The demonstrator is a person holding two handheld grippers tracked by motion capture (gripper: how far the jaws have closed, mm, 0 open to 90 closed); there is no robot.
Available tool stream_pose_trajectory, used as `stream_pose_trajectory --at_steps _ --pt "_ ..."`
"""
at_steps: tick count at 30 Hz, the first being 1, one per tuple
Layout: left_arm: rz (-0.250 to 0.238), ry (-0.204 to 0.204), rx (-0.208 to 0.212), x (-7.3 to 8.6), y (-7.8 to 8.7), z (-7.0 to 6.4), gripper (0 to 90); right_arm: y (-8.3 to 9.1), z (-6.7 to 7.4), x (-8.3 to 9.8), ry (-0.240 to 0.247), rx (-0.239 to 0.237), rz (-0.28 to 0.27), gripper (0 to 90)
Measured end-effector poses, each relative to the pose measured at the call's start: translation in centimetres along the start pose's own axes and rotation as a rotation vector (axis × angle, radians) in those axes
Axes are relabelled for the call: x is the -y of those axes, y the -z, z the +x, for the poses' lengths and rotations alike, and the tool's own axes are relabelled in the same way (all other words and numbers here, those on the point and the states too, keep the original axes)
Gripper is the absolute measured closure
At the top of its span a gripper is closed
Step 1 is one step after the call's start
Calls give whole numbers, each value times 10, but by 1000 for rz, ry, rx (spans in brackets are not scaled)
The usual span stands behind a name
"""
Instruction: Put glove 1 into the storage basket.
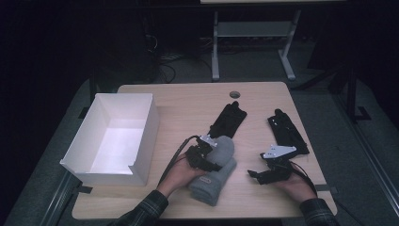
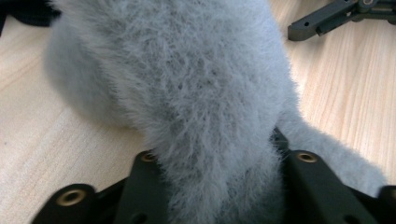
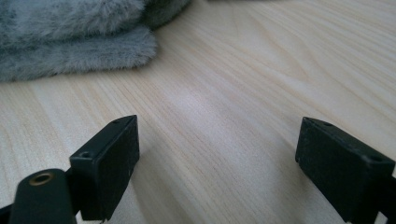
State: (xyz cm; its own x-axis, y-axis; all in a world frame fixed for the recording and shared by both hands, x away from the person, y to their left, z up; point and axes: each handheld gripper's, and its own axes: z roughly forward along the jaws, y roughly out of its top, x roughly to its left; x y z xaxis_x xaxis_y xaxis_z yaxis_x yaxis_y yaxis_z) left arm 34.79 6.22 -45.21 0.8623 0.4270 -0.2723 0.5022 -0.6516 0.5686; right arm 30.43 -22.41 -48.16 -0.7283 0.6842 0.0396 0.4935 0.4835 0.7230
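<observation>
Two grey fuzzy socks lie on the wooden table [image 1: 188,101], near its front. The upper sock [image 1: 225,147] is lifted and bent over the lower sock [image 1: 214,184]. My left gripper [image 1: 214,157] is shut on the upper sock. In the left gripper view its fur [image 2: 196,84] bulges up between the two black jaws of that gripper [image 2: 226,161]. My right gripper [image 1: 253,174] rests low on the table to the right of the socks, open, with bare wood between its jaws [image 3: 219,144]. The edge of the socks [image 3: 70,46] lies beyond it.
A white open box [image 1: 146,136] stands at the table's left. Two black glove-like pieces lie farther back, one at the middle [image 1: 229,118] and one at the right [image 1: 287,133]. A small round hole [image 1: 235,94] sits near the far edge.
</observation>
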Motion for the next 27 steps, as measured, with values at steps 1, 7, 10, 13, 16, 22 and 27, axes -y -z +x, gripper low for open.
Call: stream_pose_trajectory --at_steps 1,7,10,13,16,22,27 --pt "-3 -4 -3 0 0 -1 674 0 0 0 1 1 0 134" --pt "-20 -7 8 0 6 -2 704 0 0 0 0 0 0 134" --pt "-26 -8 11 -2 12 -3 706 0 0 0 0 -1 0 134" --pt "-29 -11 14 -3 18 -3 706 0 0 0 0 0 -2 135" --pt "-42 -10 13 -4 25 -4 706 0 0 0 -1 -1 -2 135" --pt "-76 -6 -5 -10 45 -3 706 0 0 0 0 0 -2 135" --pt "-102 2 -32 -16 60 -2 706 0 0 0 0 0 -2 135"
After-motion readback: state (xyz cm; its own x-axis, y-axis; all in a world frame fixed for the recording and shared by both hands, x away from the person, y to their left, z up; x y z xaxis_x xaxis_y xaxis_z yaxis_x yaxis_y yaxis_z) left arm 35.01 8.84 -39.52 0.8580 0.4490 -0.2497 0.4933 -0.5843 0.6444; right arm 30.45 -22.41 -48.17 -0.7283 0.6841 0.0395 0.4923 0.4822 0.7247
